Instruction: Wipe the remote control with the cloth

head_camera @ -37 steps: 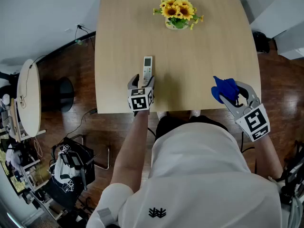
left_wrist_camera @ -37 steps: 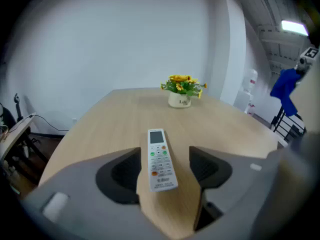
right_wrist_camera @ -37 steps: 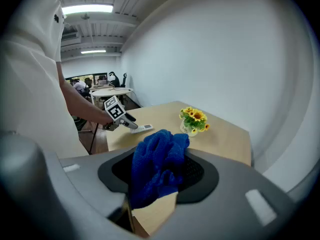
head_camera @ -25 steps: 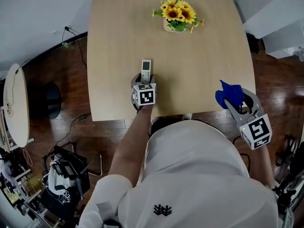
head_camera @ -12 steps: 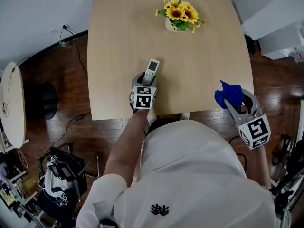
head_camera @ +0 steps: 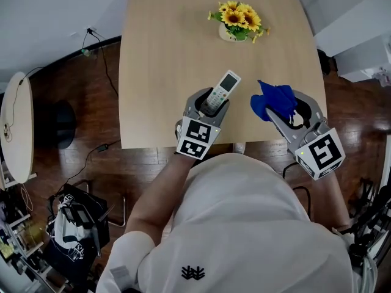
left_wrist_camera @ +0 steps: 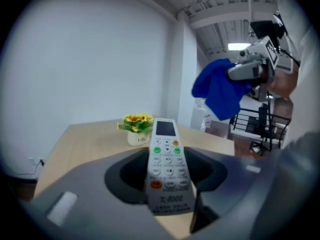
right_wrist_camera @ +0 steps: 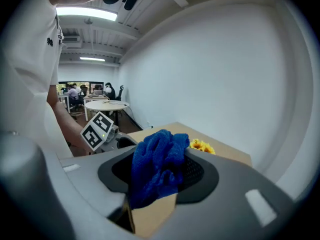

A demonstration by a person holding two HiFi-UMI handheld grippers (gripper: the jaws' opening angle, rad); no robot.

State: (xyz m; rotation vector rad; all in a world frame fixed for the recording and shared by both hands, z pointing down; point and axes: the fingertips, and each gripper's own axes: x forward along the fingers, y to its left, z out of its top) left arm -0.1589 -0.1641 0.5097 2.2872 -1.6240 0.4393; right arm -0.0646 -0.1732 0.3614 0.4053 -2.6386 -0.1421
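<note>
My left gripper (head_camera: 211, 105) is shut on the white remote control (head_camera: 221, 90), which is lifted off the wooden table (head_camera: 165, 54) and tilts up to the right. In the left gripper view the remote control (left_wrist_camera: 166, 159) stands between the jaws, buttons facing the camera. A bunched blue cloth (head_camera: 272, 99) is clamped in my right gripper (head_camera: 282, 107), just right of the remote. The right gripper view shows the cloth (right_wrist_camera: 159, 164) filling the jaws, and the blue cloth (left_wrist_camera: 218, 88) hangs at the upper right of the left gripper view.
A small pot of sunflowers (head_camera: 239, 21) stands at the table's far middle. A round side table (head_camera: 15, 133) is at the left over dark wood floor, with a bag and cables (head_camera: 76, 221) below it. White cabinets (head_camera: 360, 29) flank the right.
The left gripper has lifted the remote off the table and swung it right. The right gripper with the cloth has moved left, close beside the remote.
</note>
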